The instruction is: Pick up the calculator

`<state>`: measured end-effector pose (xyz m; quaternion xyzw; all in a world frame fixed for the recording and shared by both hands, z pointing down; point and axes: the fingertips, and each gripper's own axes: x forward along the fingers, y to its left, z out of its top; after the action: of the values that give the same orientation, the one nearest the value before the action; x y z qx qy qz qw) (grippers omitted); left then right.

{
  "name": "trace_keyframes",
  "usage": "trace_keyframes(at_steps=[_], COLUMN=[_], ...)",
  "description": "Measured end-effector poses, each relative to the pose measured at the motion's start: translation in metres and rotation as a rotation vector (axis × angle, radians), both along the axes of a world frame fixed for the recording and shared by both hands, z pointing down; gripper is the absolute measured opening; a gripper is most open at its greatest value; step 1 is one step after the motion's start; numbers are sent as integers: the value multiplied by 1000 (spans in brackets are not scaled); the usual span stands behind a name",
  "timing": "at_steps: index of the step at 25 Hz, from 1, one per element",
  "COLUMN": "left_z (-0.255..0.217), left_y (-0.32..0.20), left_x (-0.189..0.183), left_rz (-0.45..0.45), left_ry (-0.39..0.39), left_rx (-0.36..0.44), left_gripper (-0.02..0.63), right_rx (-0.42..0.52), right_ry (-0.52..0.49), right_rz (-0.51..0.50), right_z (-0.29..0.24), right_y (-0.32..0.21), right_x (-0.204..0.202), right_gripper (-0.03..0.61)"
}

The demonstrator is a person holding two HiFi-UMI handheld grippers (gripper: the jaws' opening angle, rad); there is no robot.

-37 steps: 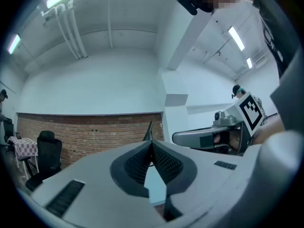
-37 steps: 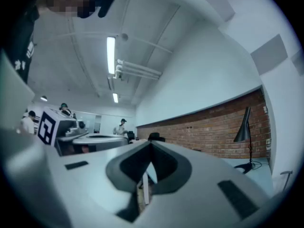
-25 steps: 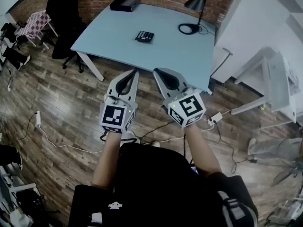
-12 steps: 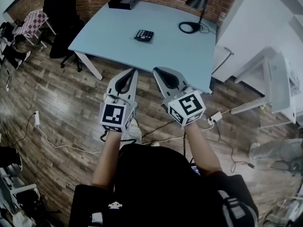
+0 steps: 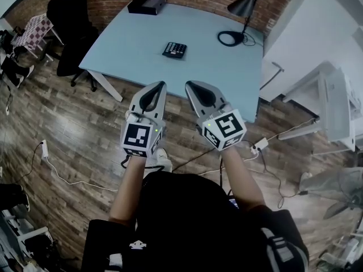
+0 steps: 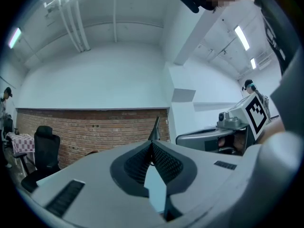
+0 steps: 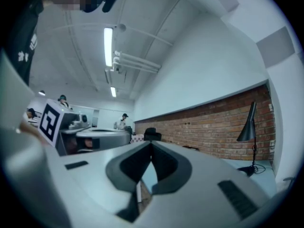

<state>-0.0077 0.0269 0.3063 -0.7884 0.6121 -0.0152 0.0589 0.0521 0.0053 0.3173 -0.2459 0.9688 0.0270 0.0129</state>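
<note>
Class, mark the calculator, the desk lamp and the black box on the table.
calculator (image 5: 174, 50): head view, centre of its keypad.
desk lamp (image 5: 245, 5): head view, on its dark shade.
black box (image 5: 147, 5): head view, on its top face.

The left gripper (image 5: 162, 84) and right gripper (image 5: 188, 84) are pale grey shells with black-lined jaws. Each is backed at six o'clock by a white marker cube (image 5: 140, 140) printed with black squares. The person wears a black top (image 5: 181, 214), and white stripes (image 5: 279, 255) band its sleeve at four o'clock.
</note>
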Motion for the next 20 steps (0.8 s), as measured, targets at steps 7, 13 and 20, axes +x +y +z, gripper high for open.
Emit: trace_keyframes(at_steps=[7, 13, 20], left_z=[-2, -3, -2], left_y=[-38, -63, -87], left_x=[-21, -42, -73], left_rz=[22, 39, 66], left_ry=[10, 26, 43], left_rx=[-7, -2, -7], left_gripper=[3, 3, 3], right_rx=[-7, 3, 0], right_ry=[5, -3, -3], right_rz=[21, 30, 50], right_z=[-1, -7, -11], right_y=[-37, -60, -81], right_x=[-20, -41, -71], right_gripper=[5, 5, 5])
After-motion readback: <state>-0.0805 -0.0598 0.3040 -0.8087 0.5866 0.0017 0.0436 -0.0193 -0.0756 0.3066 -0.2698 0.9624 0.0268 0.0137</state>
